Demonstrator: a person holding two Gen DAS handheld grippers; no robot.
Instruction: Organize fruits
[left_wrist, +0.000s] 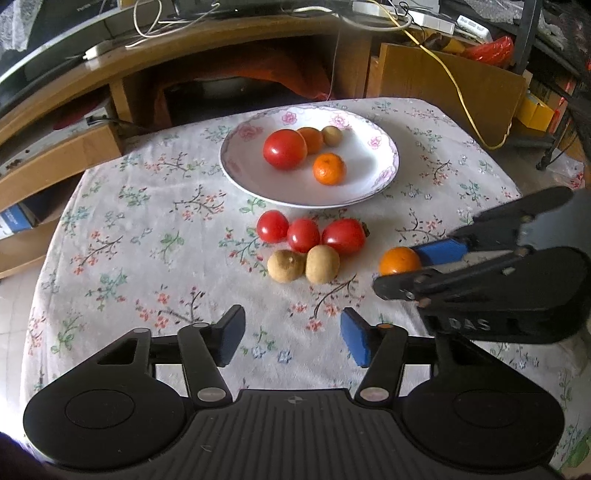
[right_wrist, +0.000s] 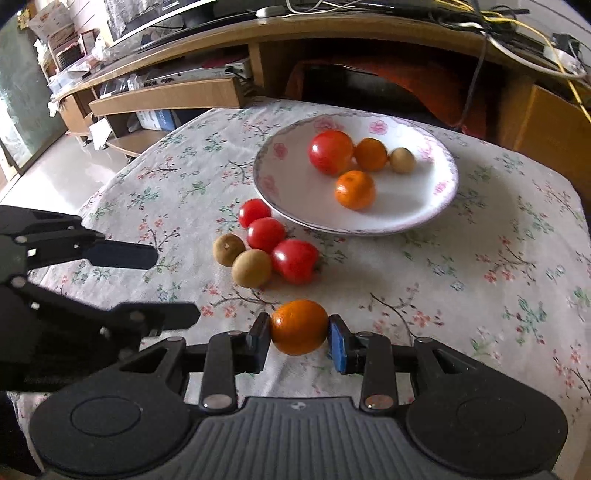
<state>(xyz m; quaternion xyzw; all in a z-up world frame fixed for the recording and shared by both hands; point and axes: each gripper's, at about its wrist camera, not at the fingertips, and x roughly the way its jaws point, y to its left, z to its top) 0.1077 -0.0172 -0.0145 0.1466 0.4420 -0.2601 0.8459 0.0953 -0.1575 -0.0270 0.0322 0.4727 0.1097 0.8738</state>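
**Orange pinched, plate ahead**

My right gripper (right_wrist: 299, 338) pinches a smooth, round orange (right_wrist: 299, 326) low in the frame's centre, pads on opposite sides so it cannot roll. My left gripper (left_wrist: 291, 334) stands spread and empty. 3 glossy tomatoes (right_wrist: 293, 260) and 2 matte brown fruits (right_wrist: 252, 267) wait on the table's floral cloth (right_wrist: 480, 295), below the glazed plate (right_wrist: 295, 192), which I judge the goal.

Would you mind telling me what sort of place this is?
Probably a lived-in home room: a floral tablecloth carries a flowered plate of fruit, and a cluttered wooden desk with cables stands behind.
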